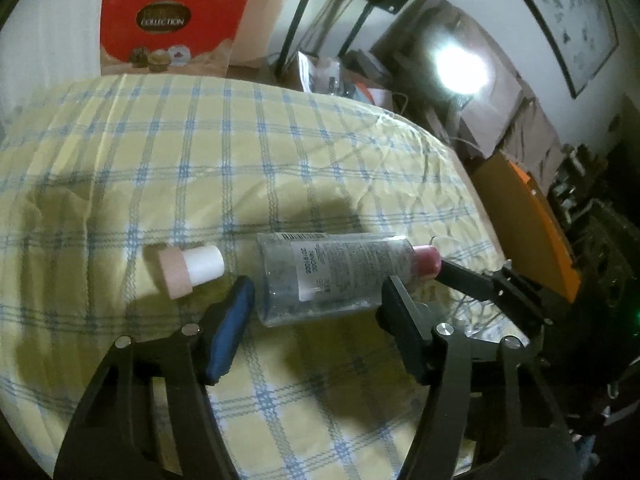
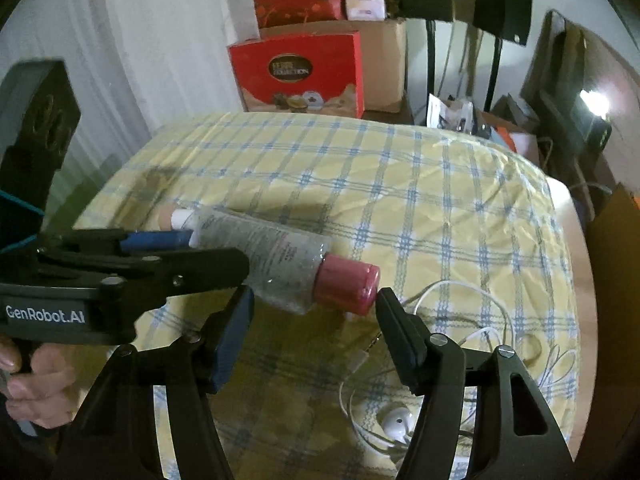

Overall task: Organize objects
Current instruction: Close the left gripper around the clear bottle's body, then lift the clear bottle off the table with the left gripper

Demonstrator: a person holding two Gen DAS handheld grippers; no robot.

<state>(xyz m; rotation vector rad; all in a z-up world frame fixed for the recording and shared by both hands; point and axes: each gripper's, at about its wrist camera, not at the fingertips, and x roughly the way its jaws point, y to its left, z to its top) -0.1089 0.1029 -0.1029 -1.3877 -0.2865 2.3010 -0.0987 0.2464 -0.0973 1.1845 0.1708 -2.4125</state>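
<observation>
Left wrist view
- Hidden or unclear: your left gripper (image 1: 316,296) covers the near side of the clear bottle (image 1: 332,276); the label print is too small to read. The right gripper (image 1: 472,280) enters from the right and only one dark finger tip is seen, so from here you cannot tell how its jaws stand.
- Left jaws: spread wide, one finger on each side of the bottle body, with no grip on it.
- Task object: the bottle lies on its side on the checked cloth (image 1: 200,160), with its pink cap (image 1: 427,265) pointing right, beside the right gripper tip.
- Second item: a small white bottle with a beige cap (image 1: 190,274) lies on its side just left of the clear bottle, apart from it.
- Edges and room: the cloth falls away at the right edge, near the pink cap; open cloth lies beyond both bottles, up to the red box (image 1: 172,28).

Right wrist view
- Hidden or unclear: the left gripper (image 2: 168,248) crosses from the left and covers part of the bottle (image 2: 264,256); the small white bottle (image 2: 180,218) shows only in part behind it.
- Right jaws: open, holding nothing; the right gripper (image 2: 314,308) sits with the pink cap (image 2: 348,286) just ahead of the gap.
- Near cloth: white earphones and cable (image 2: 400,420) lie loose, partly hidden by your right finger.
- Containers: a cardboard box (image 2: 384,64) stands behind the red box (image 2: 300,76); its contents cannot be seen.
</observation>
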